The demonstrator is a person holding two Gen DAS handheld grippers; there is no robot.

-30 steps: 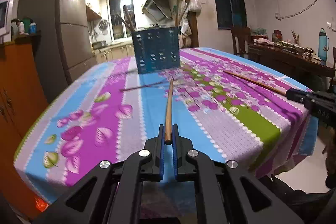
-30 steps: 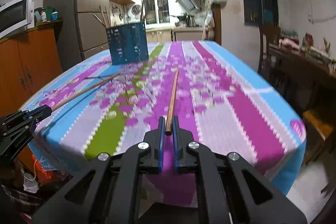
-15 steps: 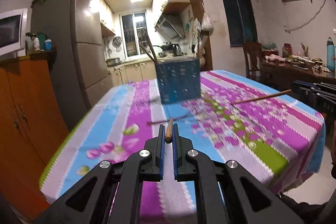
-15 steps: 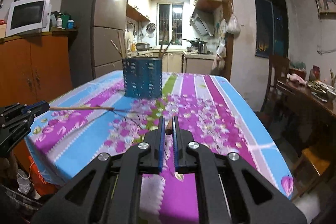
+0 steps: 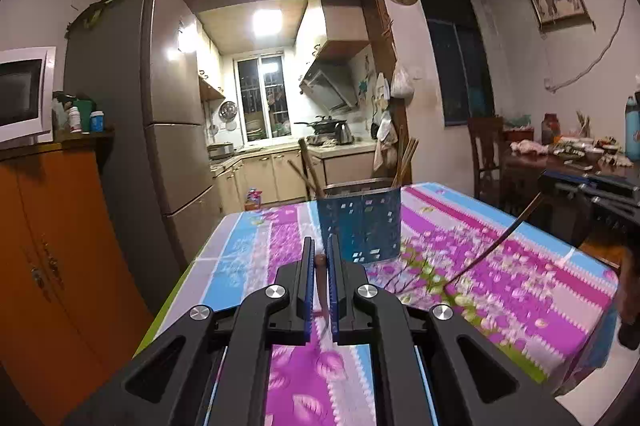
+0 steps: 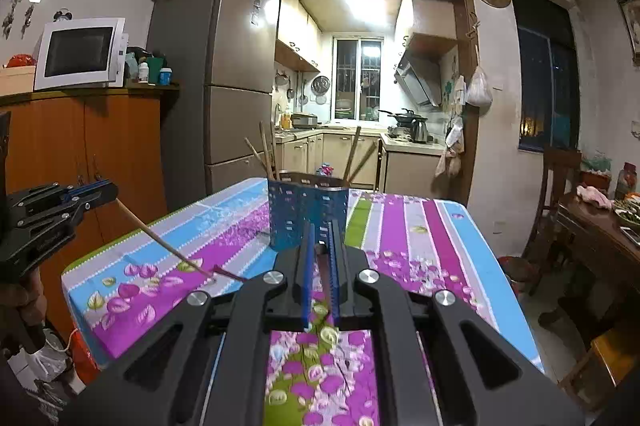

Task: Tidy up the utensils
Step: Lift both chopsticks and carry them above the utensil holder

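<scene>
Each claw pinches one chopstick by its thick end, and the thin ends point down at the tabletop. The left claw [image 5: 319,256] holds its chopstick [image 6: 164,239], the right claw [image 6: 320,240] holds the other chopstick [image 5: 496,244]. The holder [image 6: 307,220] stands straight ahead of both, near the far edge, and looks a little nearer to the right claw. To go in, I think each long axis must turn upright above the holder.

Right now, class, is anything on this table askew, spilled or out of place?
Nothing looks spilled or broken. The left gripper holds one chopstick slanting down toward the tablecloth, the right gripper another, both outside the blue holder. Chopsticks inside lean in different directions.
</scene>
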